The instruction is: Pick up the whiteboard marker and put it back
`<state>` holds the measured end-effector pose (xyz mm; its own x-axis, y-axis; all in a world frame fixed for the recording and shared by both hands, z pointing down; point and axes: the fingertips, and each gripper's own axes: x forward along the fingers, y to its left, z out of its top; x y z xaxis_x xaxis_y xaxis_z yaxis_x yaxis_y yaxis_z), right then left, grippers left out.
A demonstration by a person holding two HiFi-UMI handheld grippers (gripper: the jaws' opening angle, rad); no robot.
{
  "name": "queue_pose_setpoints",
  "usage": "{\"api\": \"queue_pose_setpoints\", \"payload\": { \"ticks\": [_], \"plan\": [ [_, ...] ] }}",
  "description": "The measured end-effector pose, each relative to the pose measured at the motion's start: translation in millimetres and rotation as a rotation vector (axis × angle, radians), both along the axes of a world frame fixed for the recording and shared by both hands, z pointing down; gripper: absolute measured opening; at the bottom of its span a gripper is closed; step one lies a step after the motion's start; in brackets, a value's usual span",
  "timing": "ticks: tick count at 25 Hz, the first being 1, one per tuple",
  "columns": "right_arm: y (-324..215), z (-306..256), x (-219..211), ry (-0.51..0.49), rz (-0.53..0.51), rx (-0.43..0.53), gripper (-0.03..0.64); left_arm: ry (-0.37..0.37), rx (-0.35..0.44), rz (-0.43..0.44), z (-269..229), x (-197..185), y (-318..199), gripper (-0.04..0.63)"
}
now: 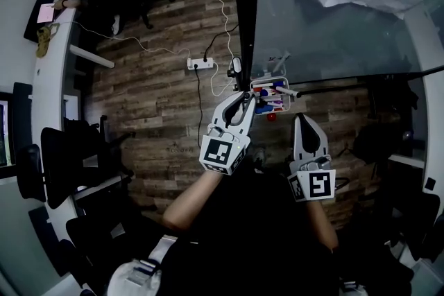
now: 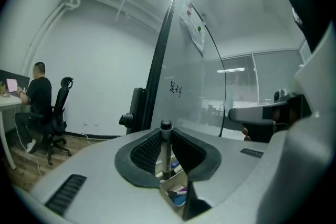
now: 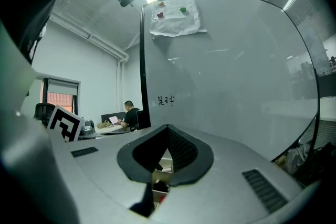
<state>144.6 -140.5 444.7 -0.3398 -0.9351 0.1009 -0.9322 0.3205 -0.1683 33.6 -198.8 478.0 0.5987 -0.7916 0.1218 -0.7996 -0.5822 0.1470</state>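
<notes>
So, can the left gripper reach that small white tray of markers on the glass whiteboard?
Probably yes: the left gripper, shut on a slim grey whiteboard marker, sits right at the tray with nothing between them.

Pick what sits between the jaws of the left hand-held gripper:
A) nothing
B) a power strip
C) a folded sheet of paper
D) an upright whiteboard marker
D: the left gripper view shows the whiteboard marker standing upright, clamped between the pads of the left hand-held gripper.
</notes>
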Motion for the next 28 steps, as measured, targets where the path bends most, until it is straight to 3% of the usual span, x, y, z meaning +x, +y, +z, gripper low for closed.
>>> {"api": "queue_pose_setpoints", "payload": {
  "ticks": [28],
  "plan": [
    [-9,10,-1,0.013,0.010,-0.035,0.014,-0.028,-0.081,0.003,50,5,-7,0.072]
  ]
}}
